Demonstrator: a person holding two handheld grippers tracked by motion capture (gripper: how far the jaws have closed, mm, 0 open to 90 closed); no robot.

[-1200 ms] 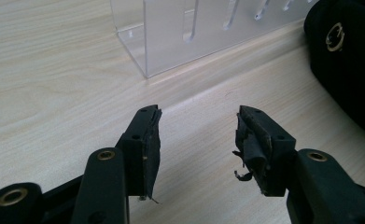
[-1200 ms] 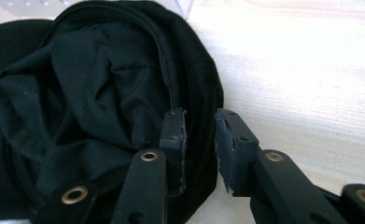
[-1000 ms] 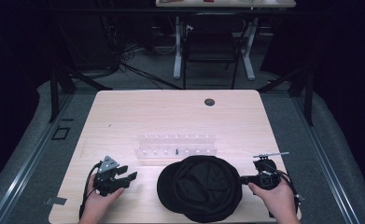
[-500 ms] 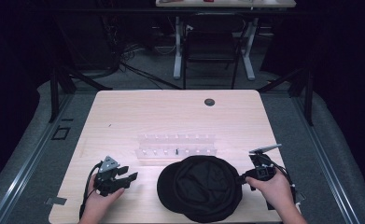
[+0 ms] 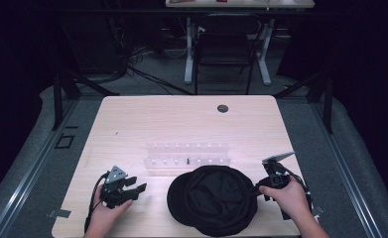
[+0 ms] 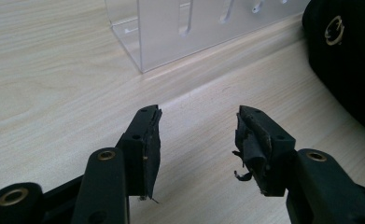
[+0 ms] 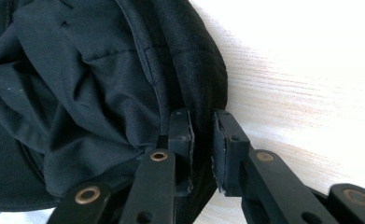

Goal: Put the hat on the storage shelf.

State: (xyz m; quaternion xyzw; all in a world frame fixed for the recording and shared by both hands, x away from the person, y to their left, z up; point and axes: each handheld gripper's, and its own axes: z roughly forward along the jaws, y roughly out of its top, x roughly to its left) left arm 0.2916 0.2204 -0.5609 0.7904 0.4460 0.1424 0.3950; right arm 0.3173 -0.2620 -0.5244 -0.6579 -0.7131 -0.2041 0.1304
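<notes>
On black cap (image 6: 353, 60), unreadable gold emblem (image 6: 334, 31).

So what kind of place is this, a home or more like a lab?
Probably a lab or recording studio, not a home: a bare wooden table on grey carpet, dark surroundings, cables across the floor behind, plus a second desk and chair beyond.
</notes>
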